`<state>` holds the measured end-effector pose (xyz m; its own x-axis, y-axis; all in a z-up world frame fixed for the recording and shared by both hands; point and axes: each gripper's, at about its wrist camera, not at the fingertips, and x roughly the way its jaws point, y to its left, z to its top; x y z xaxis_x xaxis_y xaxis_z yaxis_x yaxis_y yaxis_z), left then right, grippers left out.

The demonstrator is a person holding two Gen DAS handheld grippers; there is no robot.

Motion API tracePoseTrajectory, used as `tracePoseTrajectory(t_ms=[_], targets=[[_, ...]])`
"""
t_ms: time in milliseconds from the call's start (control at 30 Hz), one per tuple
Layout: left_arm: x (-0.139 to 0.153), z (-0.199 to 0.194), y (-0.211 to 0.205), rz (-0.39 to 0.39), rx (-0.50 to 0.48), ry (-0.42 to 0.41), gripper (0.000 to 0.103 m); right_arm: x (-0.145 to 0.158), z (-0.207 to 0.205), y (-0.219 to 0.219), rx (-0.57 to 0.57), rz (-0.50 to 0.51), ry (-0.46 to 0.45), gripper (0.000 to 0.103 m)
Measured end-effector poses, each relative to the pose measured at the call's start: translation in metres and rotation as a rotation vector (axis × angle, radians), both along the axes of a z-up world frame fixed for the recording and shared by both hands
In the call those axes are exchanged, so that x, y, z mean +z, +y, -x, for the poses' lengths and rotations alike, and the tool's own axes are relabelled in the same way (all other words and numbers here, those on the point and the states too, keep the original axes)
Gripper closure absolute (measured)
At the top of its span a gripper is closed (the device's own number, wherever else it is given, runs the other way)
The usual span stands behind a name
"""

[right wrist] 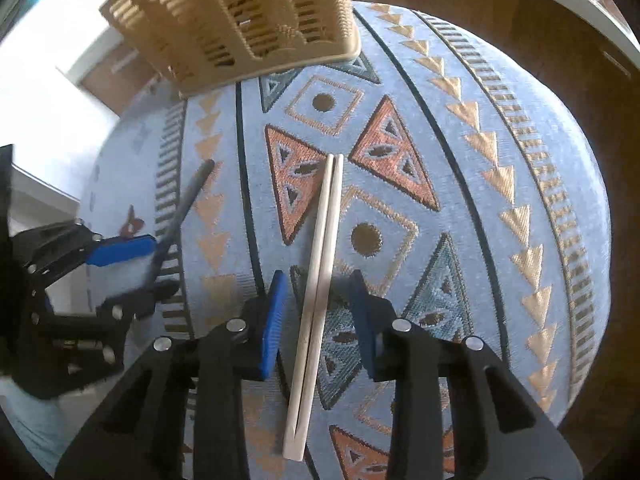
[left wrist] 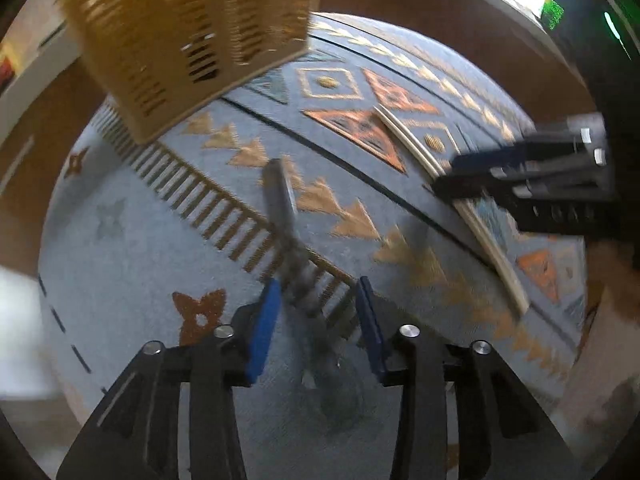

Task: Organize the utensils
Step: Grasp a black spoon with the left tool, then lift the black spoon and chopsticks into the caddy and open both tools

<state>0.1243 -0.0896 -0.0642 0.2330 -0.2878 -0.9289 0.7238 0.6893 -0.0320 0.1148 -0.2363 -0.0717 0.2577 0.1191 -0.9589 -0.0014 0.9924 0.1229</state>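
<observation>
While both hand-held grippers stand released, only the right wrist view shows chopsticks unblurred between its pads.

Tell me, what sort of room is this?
Probably a home, perhaps a dining spot: a patterned tablecloth covers a table holding chopsticks, a metal utensil and a slotted cutlery basket.

Basket ahead; cloth w/ free room.

A round blue-grey cloth with woven orange triangles, tan arrowheads and dark stripes covers the worktop, whose brown wooden edge shows around it.
</observation>
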Motion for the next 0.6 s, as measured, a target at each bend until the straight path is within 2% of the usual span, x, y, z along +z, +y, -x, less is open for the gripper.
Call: tracePoseTrajectory(t_ms=[67,133,167,200,267,333,467,600], targets=[[-0.002,0.002,-0.007,-0.031,-0.002,-0.019,0.067,0.000,-0.004,0.013,0.047,0.082,0.025,0.074],[-0.002,0.001,-0.012,-0.061,0.005,-0.031,0.075,-0.001,-0.008,0.022,0.063,0.146,0.049,0.074],[-0.002,0.001,-0.014,-0.066,0.007,-0.032,0.080,-0.001,-0.010,0.025,0.070,0.161,0.051,0.078],[-0.001,0.000,-0.015,-0.074,0.013,-0.042,0.088,-0.001,-0.011,0.028,0.083,0.155,0.052,0.091],[0.000,-0.001,-0.011,-0.075,0.035,-0.055,0.093,0.000,-0.012,0.032,0.088,0.158,0.051,0.093],[-0.001,0.000,-0.008,-0.052,0.057,-0.063,0.093,0.001,-0.010,0.033,0.094,0.147,0.026,0.093],[0.013,0.010,0.008,0.043,0.141,-0.190,0.093,0.019,0.006,0.028,0.112,0.088,-0.098,0.093],[0.052,0.013,0.031,0.212,0.233,-0.321,0.093,0.059,0.027,0.021,0.126,0.016,-0.285,0.093]])
